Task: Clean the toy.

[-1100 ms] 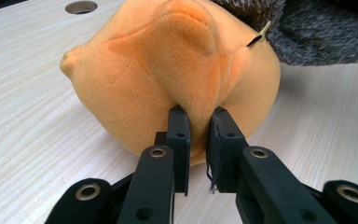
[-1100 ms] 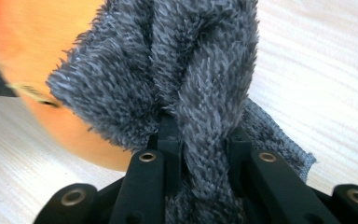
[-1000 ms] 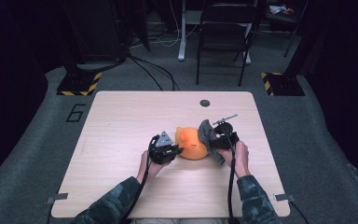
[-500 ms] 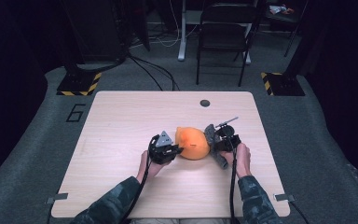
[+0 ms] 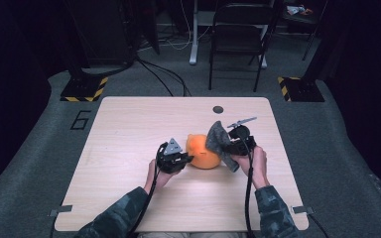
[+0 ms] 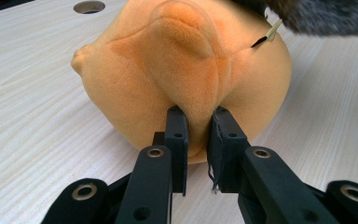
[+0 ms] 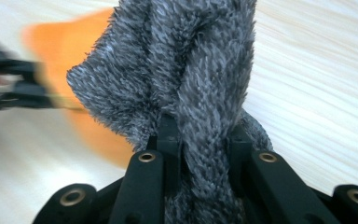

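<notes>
Altogether, two hand-held grippers clamp one orange plush and one grey cloth.

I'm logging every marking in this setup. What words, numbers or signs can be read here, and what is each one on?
"6": a large dark figure on the grey floor, just left of the table's far left corner.
The orange plush toy carries a small tag with no print that can be made out.
Nothing else readable: none on the grey fuzzy cloth or the grippers.
</notes>
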`<state>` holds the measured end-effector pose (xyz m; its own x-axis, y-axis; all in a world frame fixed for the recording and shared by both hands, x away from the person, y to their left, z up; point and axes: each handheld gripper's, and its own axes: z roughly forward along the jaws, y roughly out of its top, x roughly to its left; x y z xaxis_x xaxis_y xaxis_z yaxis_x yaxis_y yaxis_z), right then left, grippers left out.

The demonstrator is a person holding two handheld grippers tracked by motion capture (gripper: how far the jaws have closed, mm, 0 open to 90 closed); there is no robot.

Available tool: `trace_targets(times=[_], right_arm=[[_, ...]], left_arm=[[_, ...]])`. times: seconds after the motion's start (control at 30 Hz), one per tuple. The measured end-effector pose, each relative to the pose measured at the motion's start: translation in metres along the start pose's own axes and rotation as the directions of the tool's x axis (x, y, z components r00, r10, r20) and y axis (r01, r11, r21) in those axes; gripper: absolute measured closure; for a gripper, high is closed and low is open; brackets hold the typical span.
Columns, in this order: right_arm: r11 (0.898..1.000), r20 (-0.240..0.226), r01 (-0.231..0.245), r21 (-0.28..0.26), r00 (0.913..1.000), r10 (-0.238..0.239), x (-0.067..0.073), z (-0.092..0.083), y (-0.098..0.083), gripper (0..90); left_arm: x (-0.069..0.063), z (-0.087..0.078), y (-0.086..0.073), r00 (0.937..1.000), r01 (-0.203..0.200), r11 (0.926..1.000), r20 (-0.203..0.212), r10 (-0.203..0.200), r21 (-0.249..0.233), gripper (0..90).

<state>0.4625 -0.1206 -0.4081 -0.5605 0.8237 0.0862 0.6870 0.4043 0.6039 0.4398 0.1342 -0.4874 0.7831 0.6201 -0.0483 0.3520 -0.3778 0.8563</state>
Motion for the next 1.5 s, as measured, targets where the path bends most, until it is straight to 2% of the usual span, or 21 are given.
trace_targets(times=[0.07,0.13,0.23,0.3,0.37,0.53,0.6,0.7,0.8,0.87,0.93,1.0,1.03,1.07,1.1,1.13,1.17,1.27,1.37,1.43,1.5], right_arm=[[0.999,-0.015,0.021,0.025,0.9997,-0.021,0.011,0.007,0.001,73.9],[0.998,0.000,0.034,0.049,0.9994,-0.034,0.016,0.016,0.000,74.0],[0.999,-0.015,0.015,0.036,0.9998,-0.014,0.012,0.020,-0.002,74.1],[0.999,-0.015,0.016,0.029,0.9998,-0.016,0.008,0.021,-0.003,74.0],[1.000,-0.013,-0.001,0.024,0.9999,0.001,0.005,0.021,-0.005,74.0],[1.000,-0.010,-0.015,0.019,0.9998,0.015,-0.001,0.022,-0.006,73.9],[1.000,-0.019,-0.003,0.019,0.9998,0.004,-0.001,0.023,-0.006,73.9],[1.000,0.003,0.003,0.015,1.0000,-0.003,0.002,0.025,-0.007,73.8],[1.000,0.002,0.016,0.016,0.9999,-0.016,0.003,0.025,-0.008,73.4],[1.000,-0.003,0.015,0.011,0.9999,-0.015,0.002,0.025,-0.008,73.3],[1.000,-0.015,0.019,0.011,0.9997,-0.018,0.002,0.025,-0.007,73.2],[1.000,-0.003,0.020,0.001,0.9998,-0.020,0.004,0.025,-0.006,73.3],[1.000,0.000,0.030,-0.001,0.9995,-0.030,0.005,0.024,-0.006,73.3],[0.999,0.011,0.035,-0.009,0.9993,-0.035,0.006,0.023,-0.005,73.5],[0.999,0.020,0.034,-0.026,0.9992,-0.034,0.007,0.021,-0.005,73.6],[0.998,0.039,0.043,-0.040,0.9984,-0.041,0.007,0.019,-0.004,73.7],[0.998,0.045,0.040,-0.054,0.9983,-0.037,0.007,0.016,-0.004,73.7],[0.996,0.039,0.023,-0.091,0.9990,-0.020,0.007,0.006,0.000,73.8],[0.989,0.028,0.028,-0.144,0.9993,-0.025,0.015,-0.009,0.007,73.8],[0.985,0.020,0.058,-0.160,0.9983,-0.055,0.027,-0.013,0.011,73.7],[0.986,0.009,0.097,-0.138,0.9953,-0.097,0.041,-0.007,0.013,73.7]], left_arm=[[0.000,0.000,0.000,1.0000,-0.002,1.0000,0.001,0.002,0.002,77.9],[0.001,-0.001,-0.001,1.0000,-0.002,1.0000,0.006,0.002,0.007,76.3],[0.002,-0.002,-0.001,0.9996,-0.028,0.9996,-0.011,0.028,0.007,65.1],[0.000,-0.002,0.000,0.9992,-0.027,0.9996,-0.030,0.027,0.006,55.6],[-0.003,0.001,0.000,0.9980,-0.047,0.9986,-0.041,0.048,0.024,47.1],[-0.010,0.010,-0.003,0.9919,-0.102,0.9927,-0.069,0.107,0.064,40.2],[-0.013,0.012,-0.003,0.9891,-0.119,0.9908,-0.079,0.124,0.066,39.1],[-0.015,0.015,-0.004,0.9882,-0.121,0.9910,-0.087,0.126,0.058,43.6],[-0.015,0.015,-0.005,0.9857,-0.135,0.9893,-0.094,0.140,0.055,57.2],[-0.014,0.015,-0.006,0.9868,-0.129,0.9902,-0.092,0.134,0.052,65.3],[-0.013,0.014,-0.007,0.9873,-0.125,0.9907,-0.091,0.130,0.054,71.5],[-0.012,0.012,-0.006,0.9874,-0.122,0.9909,-0.094,0.127,0.056,75.6],[-0.012,0.011,-0.006,0.9892,-0.113,0.9922,-0.088,0.118,0.052,77.2],[-0.011,0.010,-0.006,0.9934,-0.088,0.9953,-0.070,0.091,0.039,77.9],[-0.008,0.008,-0.005,0.9982,-0.042,0.9989,-0.043,0.043,0.020,78.5],[-0.006,0.007,-0.004,0.9996,-0.007,0.9999,-0.027,0.007,0.009,78.9],[-0.004,0.006,-0.003,0.9995,0.028,0.9996,-0.014,-0.028,0.002,79.1],[-0.003,0.001,-0.001,0.9963,0.084,0.9964,0.016,-0.084,-0.005,79.7],[-0.003,-0.004,0.001,0.9957,0.090,0.9960,0.024,-0.090,-0.001,79.6],[-0.006,-0.006,0.002,0.9964,0.084,0.9964,0.014,-0.084,-0.004,79.6],[-0.009,-0.008,0.002,0.9983,0.058,0.9983,0.003,-0.058,0.003,79.5]])
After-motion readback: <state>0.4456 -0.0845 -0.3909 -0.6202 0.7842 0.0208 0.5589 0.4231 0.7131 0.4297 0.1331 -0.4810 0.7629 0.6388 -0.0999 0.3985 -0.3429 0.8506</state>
